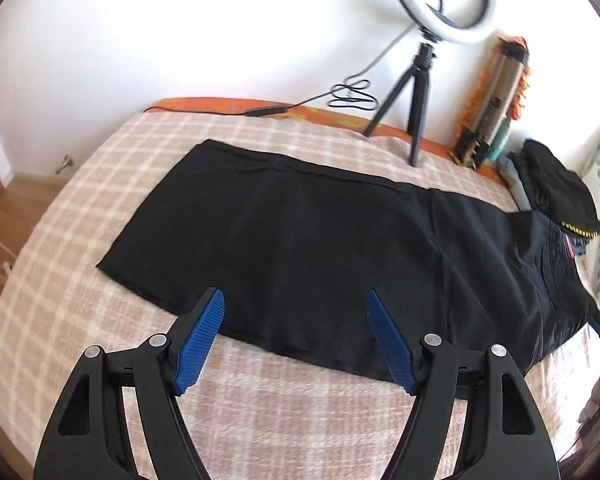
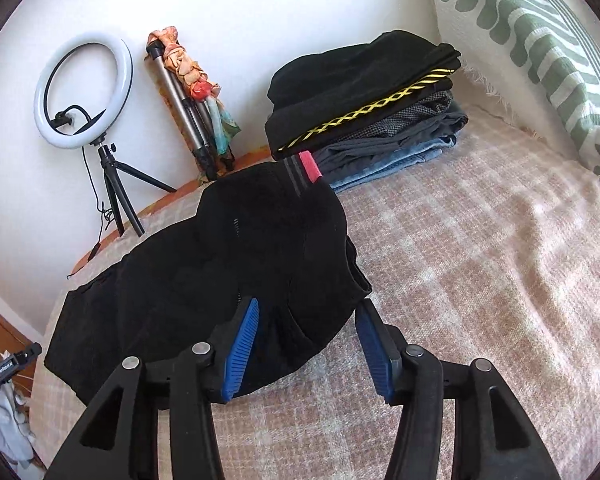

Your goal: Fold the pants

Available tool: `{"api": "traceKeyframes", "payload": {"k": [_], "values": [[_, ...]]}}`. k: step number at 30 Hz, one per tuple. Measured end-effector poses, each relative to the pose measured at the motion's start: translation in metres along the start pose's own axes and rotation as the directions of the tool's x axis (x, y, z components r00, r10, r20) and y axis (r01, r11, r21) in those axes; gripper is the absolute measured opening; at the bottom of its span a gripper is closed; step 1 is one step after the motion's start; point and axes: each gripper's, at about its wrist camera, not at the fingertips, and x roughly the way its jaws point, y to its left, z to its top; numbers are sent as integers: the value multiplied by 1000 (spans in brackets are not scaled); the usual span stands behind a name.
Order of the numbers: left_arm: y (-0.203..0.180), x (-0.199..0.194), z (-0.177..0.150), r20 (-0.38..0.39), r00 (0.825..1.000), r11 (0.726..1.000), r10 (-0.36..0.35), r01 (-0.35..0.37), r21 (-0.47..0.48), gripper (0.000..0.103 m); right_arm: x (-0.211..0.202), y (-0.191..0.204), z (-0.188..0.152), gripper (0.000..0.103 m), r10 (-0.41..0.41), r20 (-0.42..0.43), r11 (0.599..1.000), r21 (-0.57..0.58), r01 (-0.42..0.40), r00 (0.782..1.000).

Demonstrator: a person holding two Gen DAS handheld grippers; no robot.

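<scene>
The black pants (image 1: 300, 248) are laid out flat along a bed covered by a pink checked blanket (image 1: 80, 280), with the hem end toward the left of the left wrist view and the waist end toward the right. The left hand-held gripper (image 1: 296, 312) is held spread wide above the near edge of the legs, nothing being gripped between its blue pads (image 1: 198, 344). The right hand-held gripper (image 2: 308, 320) is likewise seen parted at the bunched waist end (image 2: 260, 248); the fabric lies between the two fingers, unpinched. A stack of folded clothes (image 2: 364, 108) is placed just beyond the waist, near a patterned pillow (image 2: 540, 48). A ring light on a tripod (image 2: 84, 92) is stood at the far edge by the wall.
</scene>
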Motion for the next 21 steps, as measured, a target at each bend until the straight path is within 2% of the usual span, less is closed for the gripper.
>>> {"api": "traceKeyframes", "payload": {"k": [2, 5, 8, 11, 14, 16, 18, 21], "values": [[35, -2, 4, 6, 1000, 993, 3, -3, -119, 74, -10, 13, 2, 61, -1, 25, 998, -57, 2, 1000], [74, 1, 8, 4, 1000, 968, 14, -13, -249, 74, -22, 38, 4, 63, 22, 40, 987, -159, -16, 999], [105, 11, 5, -4, 1000, 919, -17, 14, -393, 74, -29, 65, 4, 69, 55, 41, 964, -264, -43, 998], [128, 23, 2, -10, 998, 869, -56, 44, -493, 74, -30, 88, 6, 70, 92, 40, 945, -318, -74, 995], [145, 31, -3, -8, 997, 824, -82, 63, -564, 74, -23, 107, 7, 71, 130, 16, 933, -341, -117, 991], [151, 35, -5, 1, 996, 804, -90, 73, -591, 71, -15, 118, 6, 71, 141, 4, 921, -367, -129, 990], [154, 35, -4, 17, 996, 796, -91, 83, -600, 71, -8, 126, 4, 71, 151, -8, 915, -378, -143, 988], [153, 39, 0, 31, 996, 806, -81, 83, -587, 71, 1, 134, 1, 71, 172, -36, 912, -372, -173, 984]]}}
